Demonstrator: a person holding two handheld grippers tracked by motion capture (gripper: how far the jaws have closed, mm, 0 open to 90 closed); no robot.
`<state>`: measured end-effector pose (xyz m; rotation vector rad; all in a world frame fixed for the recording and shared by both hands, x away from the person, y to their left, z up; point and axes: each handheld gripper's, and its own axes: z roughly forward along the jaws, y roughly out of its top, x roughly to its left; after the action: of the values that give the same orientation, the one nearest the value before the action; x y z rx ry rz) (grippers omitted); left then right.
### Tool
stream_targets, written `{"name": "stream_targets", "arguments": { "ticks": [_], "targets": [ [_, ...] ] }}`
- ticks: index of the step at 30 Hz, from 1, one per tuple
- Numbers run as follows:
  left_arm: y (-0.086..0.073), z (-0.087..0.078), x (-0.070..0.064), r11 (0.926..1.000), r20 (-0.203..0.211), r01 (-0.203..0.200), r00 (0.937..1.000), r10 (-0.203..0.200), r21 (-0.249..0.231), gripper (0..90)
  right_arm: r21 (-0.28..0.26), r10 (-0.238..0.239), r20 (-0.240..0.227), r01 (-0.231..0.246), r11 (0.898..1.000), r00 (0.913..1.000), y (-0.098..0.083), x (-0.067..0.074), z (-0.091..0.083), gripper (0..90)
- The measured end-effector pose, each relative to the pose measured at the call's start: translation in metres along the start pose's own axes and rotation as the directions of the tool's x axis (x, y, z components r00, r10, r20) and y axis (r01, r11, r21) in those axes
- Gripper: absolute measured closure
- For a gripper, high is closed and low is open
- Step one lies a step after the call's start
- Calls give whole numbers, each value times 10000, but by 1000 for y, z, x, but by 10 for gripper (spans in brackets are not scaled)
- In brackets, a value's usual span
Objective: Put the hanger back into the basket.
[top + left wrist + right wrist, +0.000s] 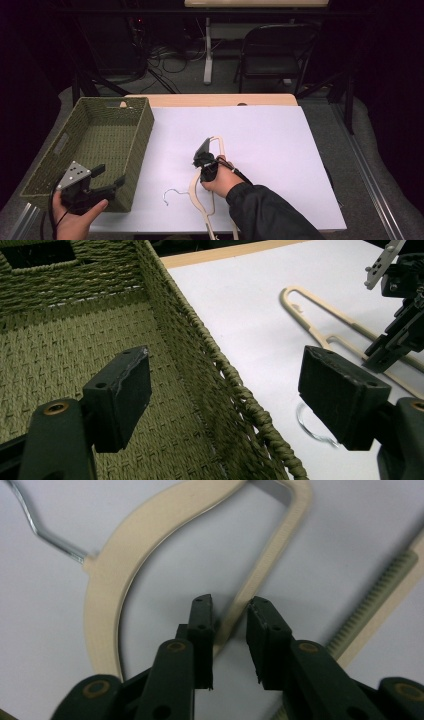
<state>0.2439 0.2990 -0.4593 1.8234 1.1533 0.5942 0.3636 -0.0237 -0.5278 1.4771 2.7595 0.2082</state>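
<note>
The cream hanger (200, 192) lay flat on the white sheet (260, 135) that covered the counter (210, 100), toward the near edge, its wire hook (172, 195) pointing left and one long loop reaching away toward the middle of the sheet. In the right gripper view the hanger's thin bar (260, 570) ran up between the two jaws of the right claw (230, 611); the jaws stood a little apart on either side of it, with the left jaw close against the bar and a gap showing at the right one. A ridged strip (380, 600) of a second bar lay off to the right. A hand in a dark sleeve (270, 212) held this claw (205, 162) down over the hanger.

To the left sat a green woven basket (137, 145), with nothing visible inside. The left claw (107, 177) hovered at its near right corner, jaws spread wide; in the left gripper view one jaw sat over the basket's inside and the other over the sheet, the rim (225, 375) between them.
</note>
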Motion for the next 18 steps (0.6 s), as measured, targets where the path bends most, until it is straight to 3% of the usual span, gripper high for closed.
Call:
{"name": "stream_targets", "arguments": {
  "ticks": [2,4,7,9,18],
  "targets": [
    [0,0,0,10000,-1,6,10000,-6,-7,211,408,-10,-123,15,9992,9999,1,-1,-2,825],
    [0,0,0,10000,-6,1,10000,-1,-4,211,463,-165,-218,175,9988,9996,0,-1,-2,858],
    [0,1,0,10000,-10,2,10000,-2,-17,211,123,-434,-15,434,9990,9991,-2,3,0,858],
    [0,1,-1,10000,-3,-23,10000,23,-6,211,380,-463,-111,467,9982,9989,-1,3,-3,859],
    [1,1,-6,9999,106,-164,9998,164,-34,216,248,-565,-473,577,9980,9973,-3,2,-5,861]
  ]
}}
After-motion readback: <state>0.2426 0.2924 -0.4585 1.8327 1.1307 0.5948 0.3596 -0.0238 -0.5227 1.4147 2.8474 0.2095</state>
